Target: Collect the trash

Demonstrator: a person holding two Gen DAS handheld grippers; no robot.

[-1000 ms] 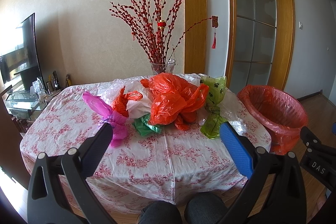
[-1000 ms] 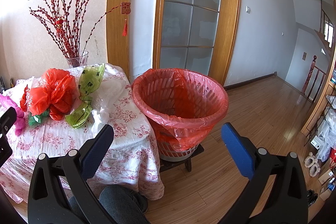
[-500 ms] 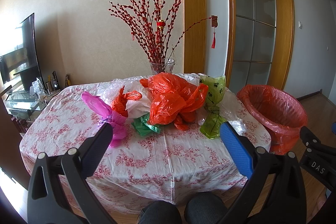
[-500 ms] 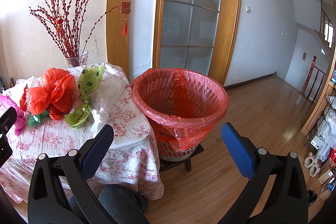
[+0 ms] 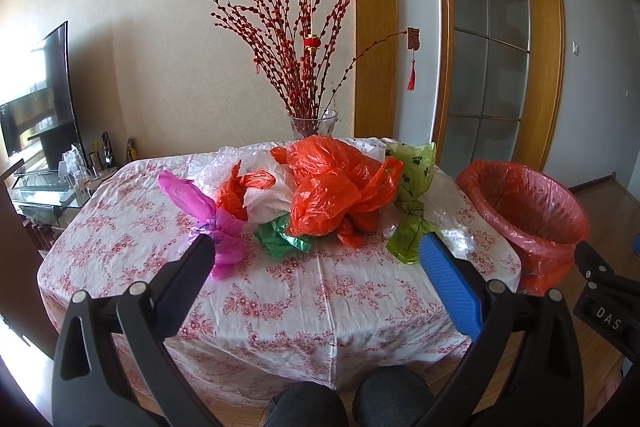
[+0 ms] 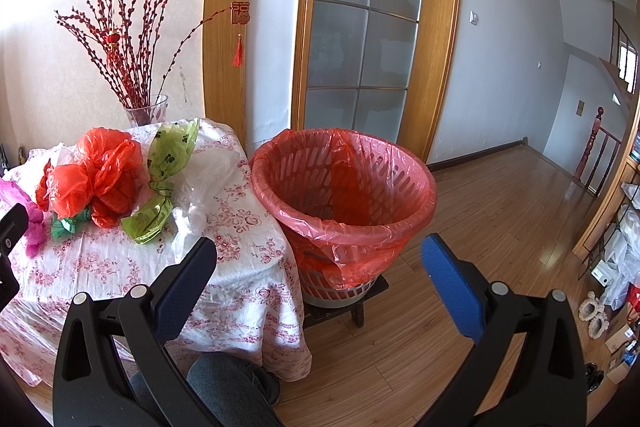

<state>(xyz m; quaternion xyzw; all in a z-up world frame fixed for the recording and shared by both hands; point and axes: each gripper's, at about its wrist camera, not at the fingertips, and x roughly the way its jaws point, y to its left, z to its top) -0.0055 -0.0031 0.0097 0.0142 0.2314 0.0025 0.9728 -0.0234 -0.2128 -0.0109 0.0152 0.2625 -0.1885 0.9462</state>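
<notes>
While the left wrist view shows the left gripper with jaws spread wide and empty, short of the table, the heap of crumpled bags — pink bag, orange bags, green bag — lies exactly as it did a second ago, so nothing has been collected yet. From the right wrist view, the right gripper likewise hangs wide apart and empty before the red-lined basket, which stands just beside the table's edge and looks empty — also unchanged, so I judge the first pick is still to come.
</notes>
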